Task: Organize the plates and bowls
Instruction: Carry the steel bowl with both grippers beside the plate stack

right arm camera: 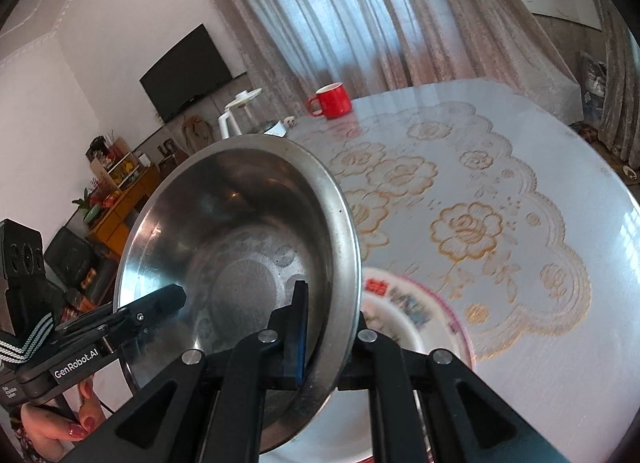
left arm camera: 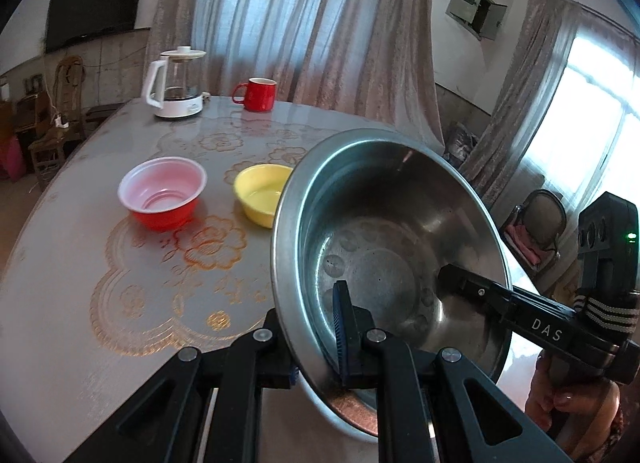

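Both grippers are clamped on opposite rims of the steel bowl point(left arm camera: 384, 247), left gripper point(left arm camera: 320, 347) and right gripper point(right arm camera: 320, 347), holding it tilted above the table point(left arm camera: 80, 263)'s near edge (a patterned plate point(right arm camera: 420, 315) lies below). The red bowl point(left arm camera: 162, 193) and yellow bowl point(left arm camera: 262, 193) sit farther left.
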The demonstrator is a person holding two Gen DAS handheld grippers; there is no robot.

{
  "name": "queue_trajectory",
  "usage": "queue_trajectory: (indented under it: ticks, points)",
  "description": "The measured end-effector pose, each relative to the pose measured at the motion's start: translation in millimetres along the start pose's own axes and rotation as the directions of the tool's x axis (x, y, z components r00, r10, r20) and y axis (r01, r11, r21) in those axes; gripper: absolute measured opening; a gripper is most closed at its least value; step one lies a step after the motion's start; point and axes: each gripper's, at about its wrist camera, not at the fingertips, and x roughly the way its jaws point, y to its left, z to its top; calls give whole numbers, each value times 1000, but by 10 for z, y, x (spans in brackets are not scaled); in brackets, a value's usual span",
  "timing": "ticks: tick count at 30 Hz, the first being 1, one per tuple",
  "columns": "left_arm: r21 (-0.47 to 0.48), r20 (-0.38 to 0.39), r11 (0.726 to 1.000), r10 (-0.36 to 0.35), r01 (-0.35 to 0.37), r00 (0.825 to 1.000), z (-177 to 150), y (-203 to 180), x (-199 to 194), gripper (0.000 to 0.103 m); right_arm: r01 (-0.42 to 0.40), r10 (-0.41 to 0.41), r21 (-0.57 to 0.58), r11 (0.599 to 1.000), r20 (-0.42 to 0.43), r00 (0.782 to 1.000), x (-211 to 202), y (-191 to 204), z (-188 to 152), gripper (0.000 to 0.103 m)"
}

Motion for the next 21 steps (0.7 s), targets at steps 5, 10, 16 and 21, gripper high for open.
queue_trajectory:
  ticks: [5,10,16,21]
  points:
    - [-17,15,1000,23,-23,1000,-158,139,-170,13,-22,22,-10,1000,-27,999,42,150,-90,9]
    - [-62,14,997,43,-42,999,-298,358,-261,13,-43,41,-26,999,-62,997,125,351,-221,9]
    - [-83,31,990,117,-114,993,-441,573,-423,14,-71,64,-60,996,-115,991,257,640,-344,10]
    - [-122,36,981,156,-151,987,-518,804,-523,15,-106,92,-80,991,-164,982,421,893,-466,12]
